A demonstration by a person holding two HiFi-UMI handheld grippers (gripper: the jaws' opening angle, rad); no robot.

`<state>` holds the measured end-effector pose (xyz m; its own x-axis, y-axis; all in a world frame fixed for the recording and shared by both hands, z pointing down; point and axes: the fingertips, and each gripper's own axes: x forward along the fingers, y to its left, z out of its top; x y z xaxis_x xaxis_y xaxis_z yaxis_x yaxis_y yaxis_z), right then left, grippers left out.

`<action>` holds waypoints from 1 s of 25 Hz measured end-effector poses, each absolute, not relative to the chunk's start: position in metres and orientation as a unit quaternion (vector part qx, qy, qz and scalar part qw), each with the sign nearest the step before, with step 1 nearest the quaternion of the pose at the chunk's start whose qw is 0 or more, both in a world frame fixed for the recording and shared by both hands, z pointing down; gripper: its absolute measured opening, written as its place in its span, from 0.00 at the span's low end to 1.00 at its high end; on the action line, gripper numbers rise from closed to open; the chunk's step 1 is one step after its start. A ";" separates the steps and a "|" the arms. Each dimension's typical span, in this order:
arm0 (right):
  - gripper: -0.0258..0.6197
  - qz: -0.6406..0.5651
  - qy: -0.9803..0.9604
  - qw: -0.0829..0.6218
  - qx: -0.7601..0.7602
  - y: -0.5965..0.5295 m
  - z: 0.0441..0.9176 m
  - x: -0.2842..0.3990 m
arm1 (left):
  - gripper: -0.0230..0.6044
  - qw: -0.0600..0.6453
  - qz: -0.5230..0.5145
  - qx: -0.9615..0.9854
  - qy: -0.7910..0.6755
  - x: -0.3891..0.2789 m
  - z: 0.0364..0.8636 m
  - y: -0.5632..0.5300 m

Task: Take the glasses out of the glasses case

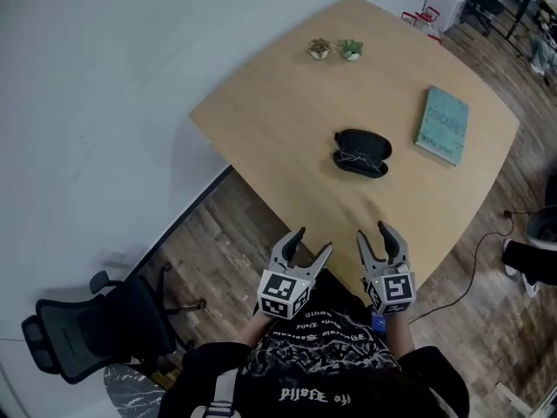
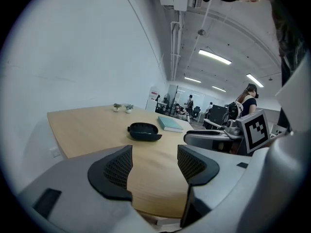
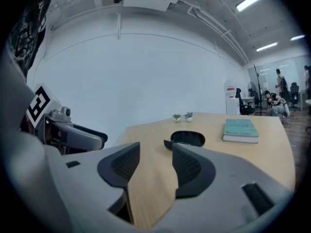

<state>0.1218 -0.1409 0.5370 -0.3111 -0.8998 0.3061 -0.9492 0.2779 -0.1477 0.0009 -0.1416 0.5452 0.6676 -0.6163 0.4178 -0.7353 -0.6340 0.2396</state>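
Observation:
A black glasses case [image 1: 362, 152] lies open in the middle of the wooden table [image 1: 287, 146], with thin-framed glasses [image 1: 360, 158] resting in its lower half. The case also shows far ahead in the left gripper view [image 2: 144, 131] and the right gripper view [image 3: 186, 139]. Both grippers hover at the table's near edge, well short of the case. My left gripper [image 1: 310, 242] is open and empty. My right gripper [image 1: 372, 232] is open too, nothing between its jaws.
A teal book [image 1: 444, 125] lies right of the case. Two small potted plants [image 1: 334, 50] stand at the table's far side. A black office chair [image 1: 96, 325] stands on the wood floor at the lower left. A cable [image 1: 474, 259] trails on the floor at right.

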 end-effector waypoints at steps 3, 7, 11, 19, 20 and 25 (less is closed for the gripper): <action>0.36 0.157 -0.797 0.067 0.579 -0.145 0.533 0.119 | 0.51 0.202 0.156 0.896 -0.363 0.006 0.548 -0.147; 0.36 0.160 -0.781 0.057 0.601 -0.150 0.530 0.124 | 0.51 0.195 0.160 0.906 -0.341 0.014 0.548 -0.164; 0.36 0.155 -0.748 0.058 0.642 -0.150 0.525 0.142 | 0.51 0.188 0.165 0.916 -0.314 0.022 0.545 -0.184; 0.36 0.094 -0.762 0.091 0.635 -0.183 0.479 0.157 | 0.51 0.175 0.158 0.930 -0.282 0.030 0.537 -0.226; 0.36 0.086 -0.764 0.097 0.632 -0.188 0.471 0.158 | 0.51 0.174 0.159 0.931 -0.280 0.028 0.537 -0.229; 0.31 0.045 -0.772 0.120 0.623 -0.224 0.438 0.166 | 0.51 0.178 0.158 0.934 -0.266 0.024 0.540 -0.244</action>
<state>0.1663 -0.2240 0.4381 -0.1956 -0.9504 0.2417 -0.9721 0.2205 0.0801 0.0238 -0.2441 0.5403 0.8080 -0.4415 0.3902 -0.5539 -0.7949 0.2476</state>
